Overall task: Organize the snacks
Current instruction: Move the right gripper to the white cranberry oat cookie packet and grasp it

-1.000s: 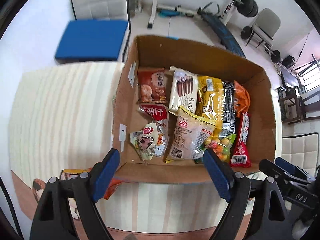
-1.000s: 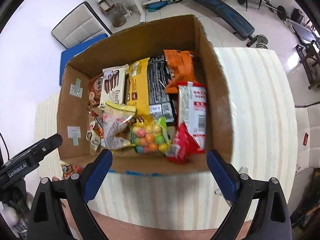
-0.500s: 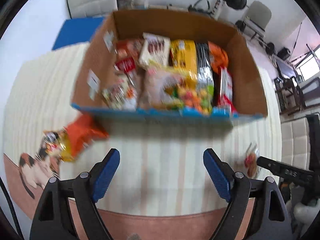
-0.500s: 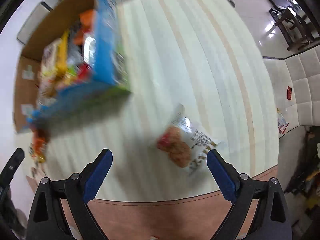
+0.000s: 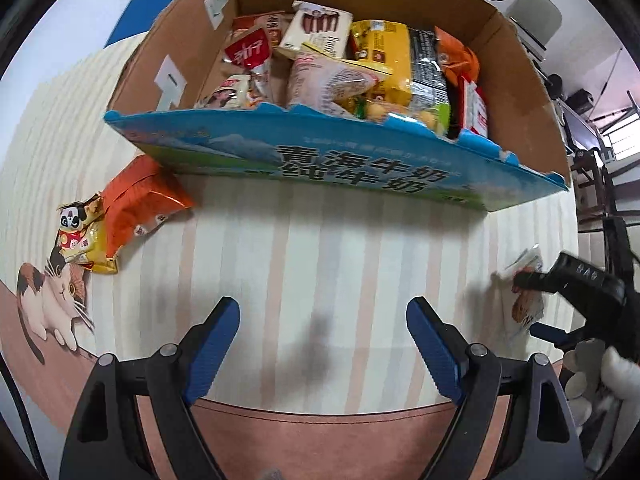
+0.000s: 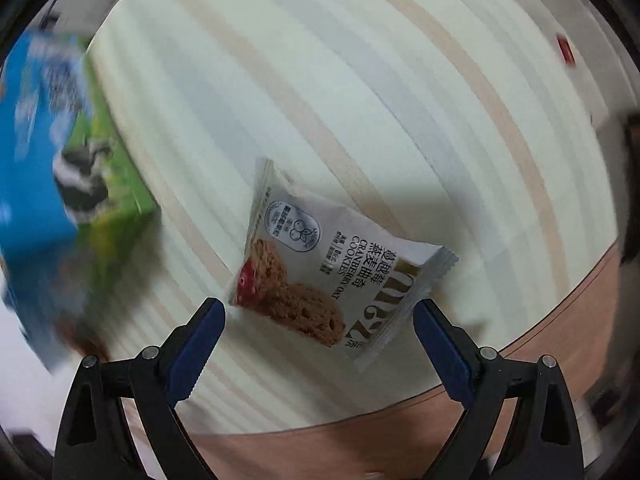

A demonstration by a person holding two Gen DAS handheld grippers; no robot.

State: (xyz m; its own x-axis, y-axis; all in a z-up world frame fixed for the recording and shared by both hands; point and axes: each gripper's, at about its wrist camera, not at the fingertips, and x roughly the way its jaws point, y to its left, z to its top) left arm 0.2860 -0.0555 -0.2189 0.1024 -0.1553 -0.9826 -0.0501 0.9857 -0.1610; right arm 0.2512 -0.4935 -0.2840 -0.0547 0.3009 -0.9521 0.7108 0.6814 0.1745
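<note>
On the pale striped surface (image 6: 360, 80), we hold our right gripper (image 6: 318, 334) wide and empty, the white cranberry cookie packet (image 6: 336, 264) lying just ahead between its fingers, long axis slanting down-right, far nearer than our equally wide left gripper (image 5: 323, 344).

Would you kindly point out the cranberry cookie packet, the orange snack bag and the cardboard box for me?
cranberry cookie packet (image 6: 320, 264), right wrist view, middle of its white printed face.
orange snack bag (image 5: 140, 196), left wrist view, centre of its crinkled orange side.
cardboard box (image 5: 320, 160), left wrist view, blue printed front wall.
</note>
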